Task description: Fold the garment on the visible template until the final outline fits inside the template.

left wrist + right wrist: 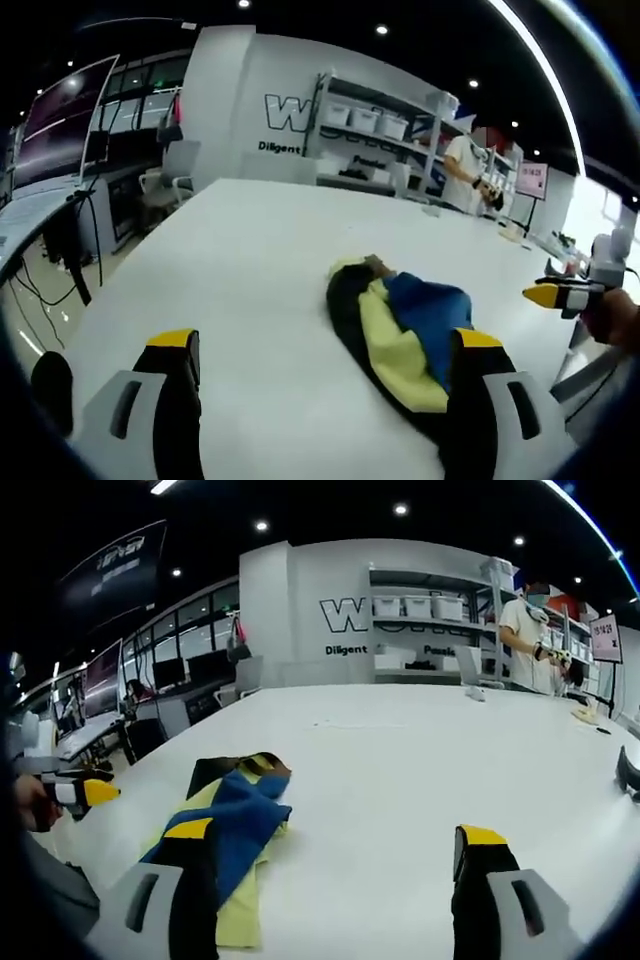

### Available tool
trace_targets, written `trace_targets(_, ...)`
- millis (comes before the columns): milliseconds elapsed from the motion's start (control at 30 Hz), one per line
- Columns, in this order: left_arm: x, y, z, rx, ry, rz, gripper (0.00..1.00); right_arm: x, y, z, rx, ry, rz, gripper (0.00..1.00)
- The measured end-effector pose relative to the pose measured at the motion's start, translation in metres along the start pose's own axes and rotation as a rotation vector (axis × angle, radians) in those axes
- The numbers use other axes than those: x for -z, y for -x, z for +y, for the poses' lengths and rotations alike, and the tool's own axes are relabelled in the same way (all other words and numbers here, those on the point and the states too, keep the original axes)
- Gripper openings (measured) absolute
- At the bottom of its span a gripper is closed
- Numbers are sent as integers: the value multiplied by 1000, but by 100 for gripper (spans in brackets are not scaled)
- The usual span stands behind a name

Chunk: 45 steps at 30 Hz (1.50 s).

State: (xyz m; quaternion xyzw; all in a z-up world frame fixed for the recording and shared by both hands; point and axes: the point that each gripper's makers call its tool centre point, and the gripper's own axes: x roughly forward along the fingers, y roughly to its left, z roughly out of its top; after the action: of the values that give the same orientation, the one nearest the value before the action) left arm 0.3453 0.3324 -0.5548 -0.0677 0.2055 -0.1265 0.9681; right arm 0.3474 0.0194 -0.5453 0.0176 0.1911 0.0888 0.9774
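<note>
Yellow-blue-black garment [405, 335] bunched on white table [240, 260], left gripper [325, 345] and right gripper [335, 840] both spread apart, empty.

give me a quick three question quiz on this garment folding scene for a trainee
1. True or false: the left claw is clamped on the garment.
2. Multiple choice: which colours show on the garment? A) red and white B) blue, yellow and black C) green and grey
3. Fill in: the garment lies bunched on a white ____.

Key
1. False. Its jaws stand wide apart, with the garment lying beyond them; the right claw is open too.
2. B
3. table
</note>
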Motion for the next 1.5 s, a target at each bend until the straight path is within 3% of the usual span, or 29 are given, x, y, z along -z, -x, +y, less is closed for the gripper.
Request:
trace_targets(100, 2, -1, -5, 20, -24, 9, 97, 6, 0, 4, -6, 23, 19, 95)
trace_targets(267, 5, -1, -9, 43, -31, 25, 97, 0, 1, 2, -8, 15, -2, 93)
trace_targets(400, 7, -3, -14, 64, -45, 34, 99, 5, 1, 4, -23, 40, 28, 94)
trace_targets(500, 6, -3, -14, 62, -60, 37, 99, -2, 1, 4, -35, 47, 3, 91)
trace_targets(633, 8, -5, -14, 63, -80, 48, 97, 1, 2, 11, -69, 41, 26, 89)
trace_targets(833, 14, -5, -23, 90, -147, 86, 93, -12, 3, 27, -128, 84, 13, 84)
trace_targets(900, 16, -5, -23, 80, -213, 103, 92, -16, 2, 33, -148, 103, 18, 83)
trace_targets(1033, 16, -5, -27, 98, -214, 99, 94, -18, -4, 51, -214, 146, 46, 80)
trace_targets(1200, 25, -5, -32, 127, -226, 139, 94, -8, -13, 80, -313, 217, 111, 70)
trace_targets(1467, 37, -1, -42, 170, -283, 191, 95, 8, -21, 102, -384, 277, 172, 63)
trace_targets(1500, 45, 0, -44, 188, -362, 223, 95, 16, -25, 111, -414, 314, 199, 62)
